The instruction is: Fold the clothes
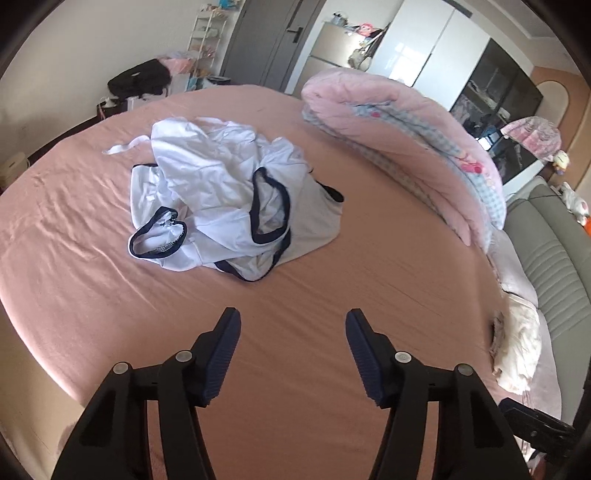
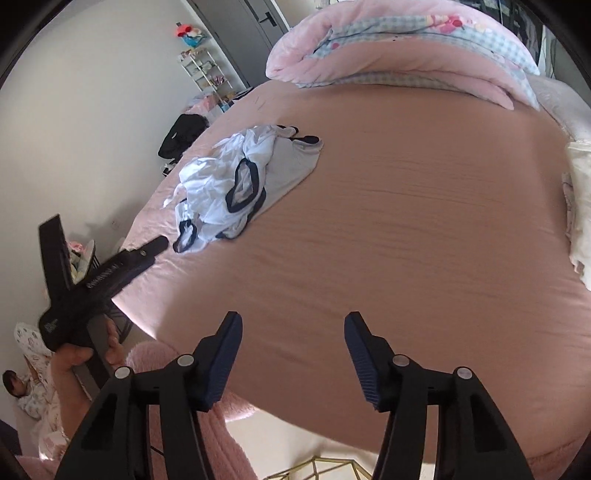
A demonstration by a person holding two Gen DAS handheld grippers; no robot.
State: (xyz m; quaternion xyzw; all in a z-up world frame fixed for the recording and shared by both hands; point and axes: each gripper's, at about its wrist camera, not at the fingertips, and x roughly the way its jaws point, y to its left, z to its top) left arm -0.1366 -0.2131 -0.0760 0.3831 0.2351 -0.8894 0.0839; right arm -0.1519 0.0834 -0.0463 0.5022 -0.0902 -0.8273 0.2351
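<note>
A crumpled pile of white clothes with dark navy trim (image 1: 221,199) lies on the pink bed sheet (image 1: 332,295); part of it is a flatter grey-white piece. My left gripper (image 1: 291,321) hovers open above the sheet, short of the pile, holding nothing. In the right wrist view the same pile (image 2: 236,184) lies far off toward the bed's left edge. My right gripper (image 2: 291,321) stands open over the near part of the bed (image 2: 406,221), empty. The left gripper's body (image 2: 110,273), held by a hand (image 2: 77,356), points at the pile from the left.
A folded pink and checked quilt (image 1: 406,136) lies along the bed's far side. Cream fabric (image 1: 517,343) sits near the headboard (image 1: 546,258). A black bag (image 1: 140,79), white shelf (image 1: 207,33) and wardrobes stand beyond the bed. A person (image 2: 33,387) in patterned clothes is at lower left.
</note>
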